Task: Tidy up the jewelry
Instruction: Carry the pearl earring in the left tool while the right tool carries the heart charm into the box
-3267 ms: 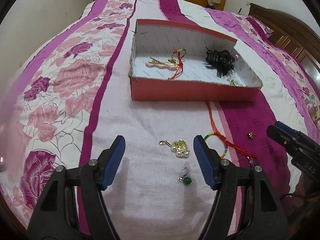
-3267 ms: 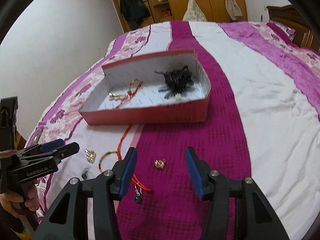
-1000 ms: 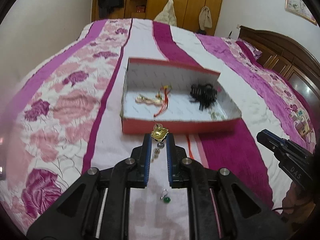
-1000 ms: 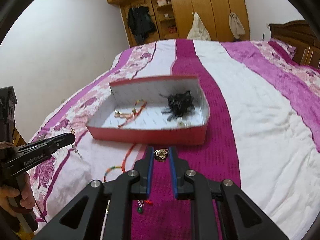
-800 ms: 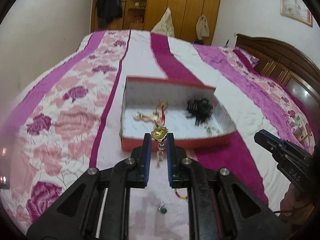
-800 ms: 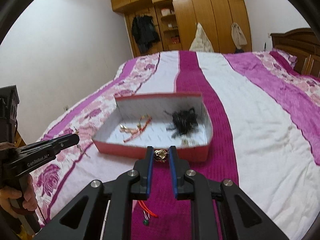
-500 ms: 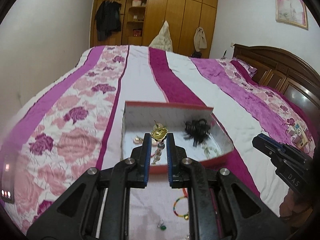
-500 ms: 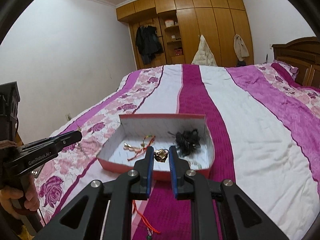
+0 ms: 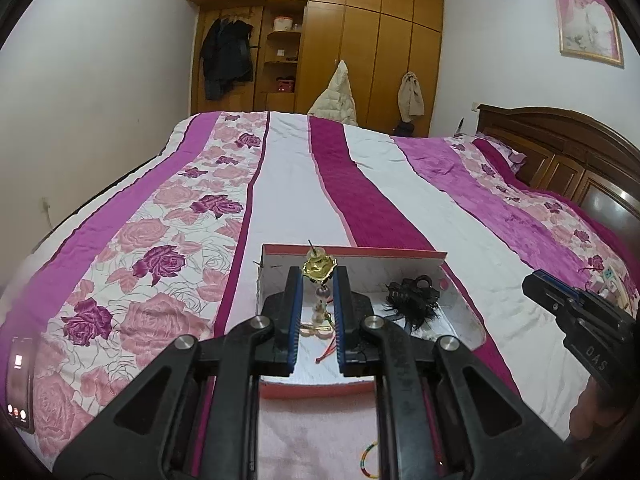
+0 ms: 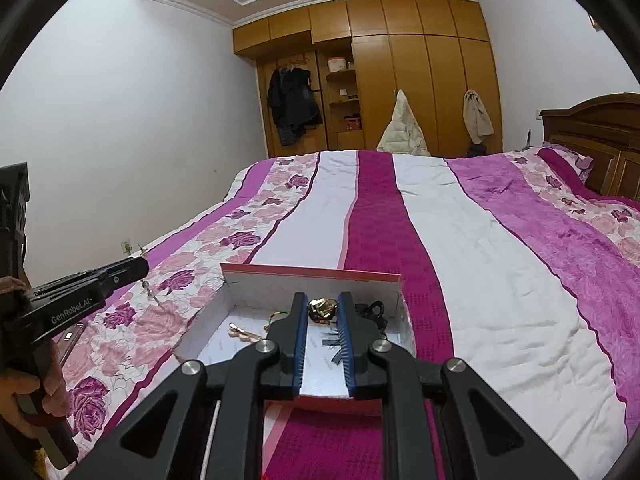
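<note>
The gold earring (image 9: 319, 269) sits pinched at the very tips of the left gripper (image 9: 317, 280), its gilt flower cap above the fingers and a string of pale pearl drops hanging straight down between them, so its long axis is upright. Seen along the fingers, it hangs in line with the left part of the box (image 9: 400, 255), though how high above it cannot be told. The right gripper (image 10: 323, 308) is likewise closed to a narrow gap on a small gold charm (image 10: 322, 309), a knot of gilt metal held at the tips, and that one lines up with the middle of the box, toward the black hair tie (image 10: 372, 311). Each hand looks about equally near the box, so the drop seems to turn on each piece being inside the rim before release. In the box already lie a gold clip (image 10: 244, 333) and a red cord, and a beaded bracelet (image 9: 366, 460) remains on the bed (image 9: 280, 184) in front of the box.
</note>
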Motion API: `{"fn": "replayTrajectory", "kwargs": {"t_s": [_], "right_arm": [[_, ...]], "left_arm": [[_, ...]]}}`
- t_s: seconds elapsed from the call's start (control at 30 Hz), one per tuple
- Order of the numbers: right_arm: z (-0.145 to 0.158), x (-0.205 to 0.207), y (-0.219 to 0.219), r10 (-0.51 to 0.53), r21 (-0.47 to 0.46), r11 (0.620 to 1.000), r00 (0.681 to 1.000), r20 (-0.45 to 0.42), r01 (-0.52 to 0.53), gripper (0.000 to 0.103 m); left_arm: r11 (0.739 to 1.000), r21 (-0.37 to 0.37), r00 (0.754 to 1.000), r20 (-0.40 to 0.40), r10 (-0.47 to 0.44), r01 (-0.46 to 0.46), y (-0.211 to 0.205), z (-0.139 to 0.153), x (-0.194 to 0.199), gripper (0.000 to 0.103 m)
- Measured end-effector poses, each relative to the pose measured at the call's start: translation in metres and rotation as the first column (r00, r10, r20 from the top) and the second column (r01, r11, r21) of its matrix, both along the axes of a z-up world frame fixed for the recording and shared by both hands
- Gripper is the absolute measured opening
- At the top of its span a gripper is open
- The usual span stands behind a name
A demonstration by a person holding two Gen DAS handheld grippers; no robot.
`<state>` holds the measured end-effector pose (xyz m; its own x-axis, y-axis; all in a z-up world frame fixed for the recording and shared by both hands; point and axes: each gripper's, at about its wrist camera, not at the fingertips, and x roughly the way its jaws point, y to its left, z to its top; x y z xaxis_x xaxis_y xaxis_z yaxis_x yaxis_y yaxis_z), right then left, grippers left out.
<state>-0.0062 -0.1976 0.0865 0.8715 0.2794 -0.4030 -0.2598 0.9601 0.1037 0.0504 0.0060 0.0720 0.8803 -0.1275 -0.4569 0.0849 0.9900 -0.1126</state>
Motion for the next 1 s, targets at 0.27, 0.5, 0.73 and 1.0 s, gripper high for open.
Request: {"fn": "replayTrajectory", "kwargs": {"t_s": [0.27, 0.5, 0.73, 1.0], "right_arm": [[-0.009, 0.023, -0.003, -0.013, 0.006, 1.000, 1.000, -0.019, 0.013, 0.017], [-0.023, 0.044, -0.003, -0.016, -0.005, 1.000, 0.999, -0.047, 0.016, 0.017], [-0.046, 0.072, -0.009, -0.042, -0.016, 0.999, 0.993, -0.108, 0.040, 0.017], [-0.076, 0.100, -0.017, -0.068, -0.034, 0.997, 0.980, -0.188, 0.062, 0.017]], "left_arm": [[1.000, -0.023, 1.000, -0.026, -0.001, 0.000, 0.000, -0.015, 0.021, 0.006], [1.000, -0.027, 0.998, -0.067, 0.011, -0.012, 0.000, -0.035, 0.043, 0.006], [1.000, -0.020, 0.992, -0.126, 0.019, -0.021, -0.001, -0.062, 0.069, 0.006], [0.999, -0.025, 0.980, -0.199, 0.017, -0.022, -0.003, -0.089, 0.086, 0.006]]}}
